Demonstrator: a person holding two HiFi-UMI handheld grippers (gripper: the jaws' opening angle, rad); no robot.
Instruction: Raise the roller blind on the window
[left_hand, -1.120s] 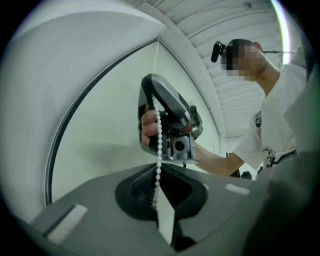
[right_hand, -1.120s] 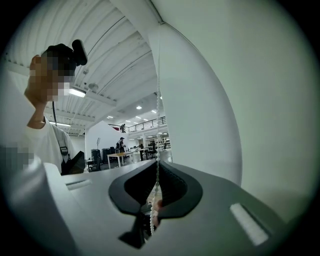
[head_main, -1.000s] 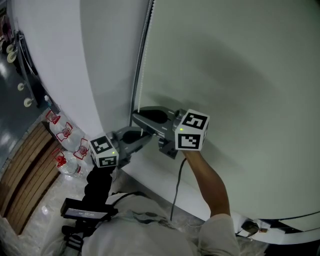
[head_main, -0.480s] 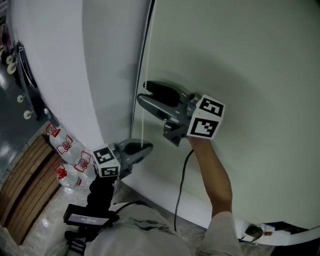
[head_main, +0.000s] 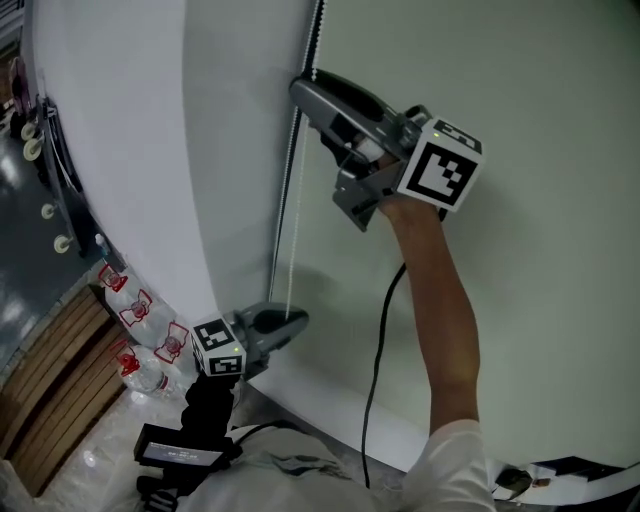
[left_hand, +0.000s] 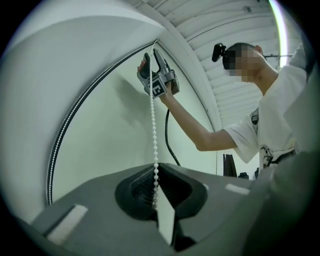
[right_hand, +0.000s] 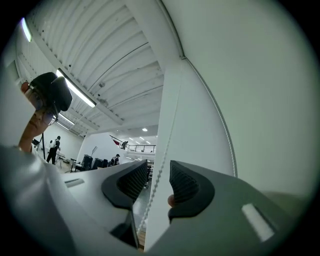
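The pale roller blind (head_main: 520, 120) fills the head view. Its white bead chain (head_main: 290, 255) hangs along the blind's left edge. My left gripper (head_main: 298, 322) sits low and is shut on the chain (left_hand: 153, 125), which runs taut into its closed jaws (left_hand: 154, 192). My right gripper (head_main: 303, 92) is held high up the chain, also seen as the raised right gripper (left_hand: 151, 62). Its jaws (right_hand: 152, 175) have just been closing a little and stand open. The chain (right_hand: 159, 175) passes through the gap between them, and the pads do not press on it.
A white window frame (head_main: 120, 150) borders the blind on the left. Water bottles with red labels (head_main: 140, 325) and wooden slats (head_main: 45, 400) lie below left. A black cable (head_main: 383, 330) hangs from the right gripper.
The right gripper has risen along the chain from beside the left gripper to high up, and its jaws stand wider apart. The left gripper has stayed in place.
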